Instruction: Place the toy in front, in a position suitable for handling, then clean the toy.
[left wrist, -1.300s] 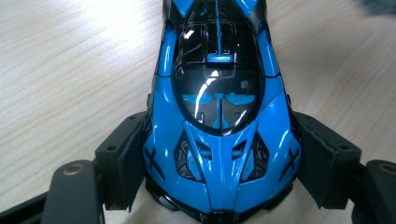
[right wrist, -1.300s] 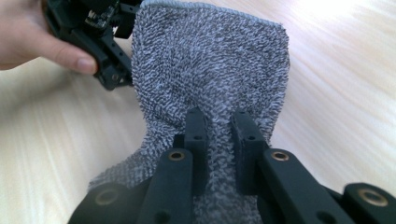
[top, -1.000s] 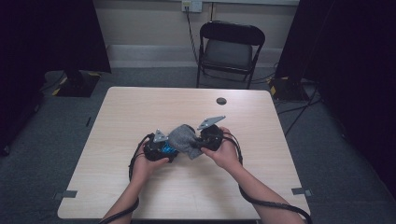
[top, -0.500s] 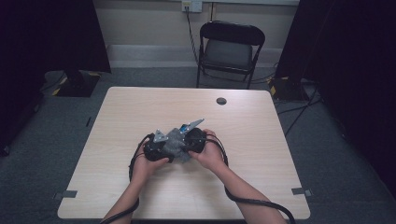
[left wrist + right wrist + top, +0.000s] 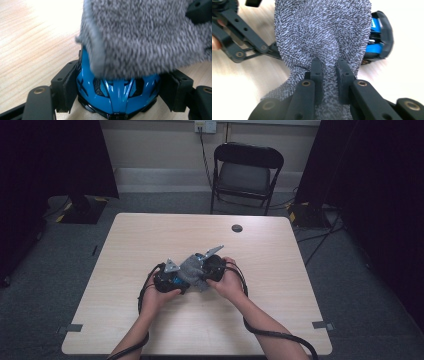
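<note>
A blue and black toy car (image 5: 117, 96) sits between the pads of my left gripper (image 5: 121, 87), which press on its two sides just above the wooden table (image 5: 280, 270). A grey fluffy cloth (image 5: 145, 37) lies over the car's top. My right gripper (image 5: 329, 72) is shut on a fold of that cloth (image 5: 322, 30), with the car (image 5: 377, 37) showing past the cloth's right edge. In the high view both hands meet mid-table, left gripper (image 5: 167, 280) and right gripper (image 5: 207, 268) facing each other with the cloth (image 5: 191, 267) between them.
A small black round object (image 5: 237, 228) lies near the table's far edge. Behind the table stands a black folding chair (image 5: 247, 170). Cables (image 5: 280, 337) trail from both grippers toward the near edge.
My right gripper has moved a little left and down with the cloth, closer onto the car. The left gripper has stayed in place.
</note>
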The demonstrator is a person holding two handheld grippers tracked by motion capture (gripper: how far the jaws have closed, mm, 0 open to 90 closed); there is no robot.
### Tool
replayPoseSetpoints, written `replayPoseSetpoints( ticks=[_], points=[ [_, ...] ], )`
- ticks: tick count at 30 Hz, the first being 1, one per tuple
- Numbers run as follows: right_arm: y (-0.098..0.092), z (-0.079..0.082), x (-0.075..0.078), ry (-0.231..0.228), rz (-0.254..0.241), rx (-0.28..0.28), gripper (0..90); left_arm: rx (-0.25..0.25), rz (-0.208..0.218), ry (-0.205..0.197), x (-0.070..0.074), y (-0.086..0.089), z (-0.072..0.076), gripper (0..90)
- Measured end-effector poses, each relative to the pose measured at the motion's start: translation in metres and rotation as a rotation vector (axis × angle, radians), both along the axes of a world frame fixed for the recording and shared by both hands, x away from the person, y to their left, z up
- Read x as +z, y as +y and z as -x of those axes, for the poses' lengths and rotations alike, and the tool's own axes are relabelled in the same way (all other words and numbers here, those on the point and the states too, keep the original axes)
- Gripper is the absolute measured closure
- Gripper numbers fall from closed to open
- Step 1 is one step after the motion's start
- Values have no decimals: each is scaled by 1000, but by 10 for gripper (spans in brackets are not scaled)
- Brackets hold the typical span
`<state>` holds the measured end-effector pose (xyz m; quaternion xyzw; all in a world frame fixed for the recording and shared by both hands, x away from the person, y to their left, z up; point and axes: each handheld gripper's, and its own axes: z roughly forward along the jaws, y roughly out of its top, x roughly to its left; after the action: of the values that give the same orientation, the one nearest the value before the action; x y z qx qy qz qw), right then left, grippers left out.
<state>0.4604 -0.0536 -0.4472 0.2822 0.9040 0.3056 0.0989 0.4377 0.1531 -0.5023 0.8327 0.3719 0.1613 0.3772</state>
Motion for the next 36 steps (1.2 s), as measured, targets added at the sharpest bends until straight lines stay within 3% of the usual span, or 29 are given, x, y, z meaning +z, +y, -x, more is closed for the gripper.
replayPoseSetpoints(
  ticks=[20, 36],
  points=[
    [-16, -16, 7, -12, -14, -103, 789, -1, -3, -2, 0, 0, 0, 256],
    [-29, -44, 5, -3, -22, -214, 789, -2, -5, -3, 0, 0, 0, 256]
  ],
)
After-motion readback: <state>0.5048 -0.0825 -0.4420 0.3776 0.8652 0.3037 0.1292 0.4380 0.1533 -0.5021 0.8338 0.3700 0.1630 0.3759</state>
